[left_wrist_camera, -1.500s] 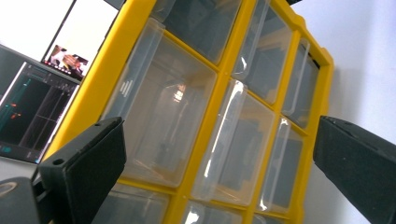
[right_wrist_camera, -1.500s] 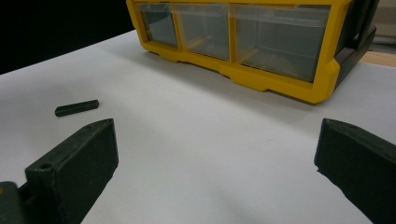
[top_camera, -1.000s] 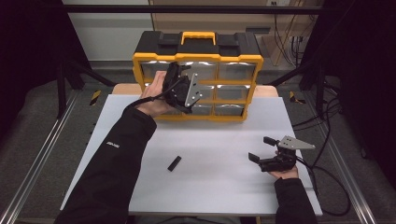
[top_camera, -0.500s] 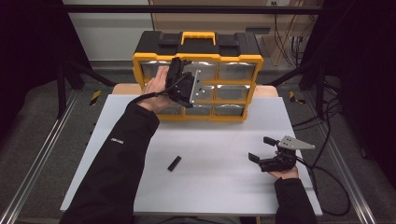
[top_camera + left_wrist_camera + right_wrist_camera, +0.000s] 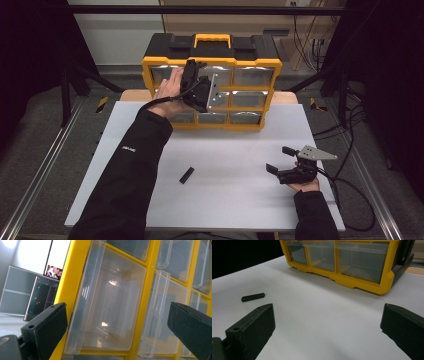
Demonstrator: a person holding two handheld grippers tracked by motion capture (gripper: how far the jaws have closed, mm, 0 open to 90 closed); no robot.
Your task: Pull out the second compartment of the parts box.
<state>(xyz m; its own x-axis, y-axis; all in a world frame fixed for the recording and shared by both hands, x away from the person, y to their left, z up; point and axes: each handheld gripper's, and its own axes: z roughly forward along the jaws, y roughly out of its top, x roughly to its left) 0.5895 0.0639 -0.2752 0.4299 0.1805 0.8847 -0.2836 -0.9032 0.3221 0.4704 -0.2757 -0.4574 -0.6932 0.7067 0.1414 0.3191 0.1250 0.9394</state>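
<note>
We bring left gripper (image 5: 192, 67), jaws spread, up to clear drawer (image 5: 110, 307) of organizer (image 5: 260, 62). Next: we close on drawer lip, pull. Right gripper (image 5: 281, 159) idle, released, over table (image 5: 230, 155).

In the high view the left tool (image 5: 196, 85) and the hand (image 5: 170, 92) holding it cover the middle-left clear drawers of the yellow-and-black plastic drawer cabinet (image 5: 252, 75), so what they touch cannot be told. The left tool view cuts the clear plastic drawers (image 5: 110, 305) off at every edge; glare blurs their insides. The small black rectangular bar (image 5: 186, 175) on the white counter (image 5: 230, 150) is too small to identify. The right tool view crops the cabinet's top.
</note>
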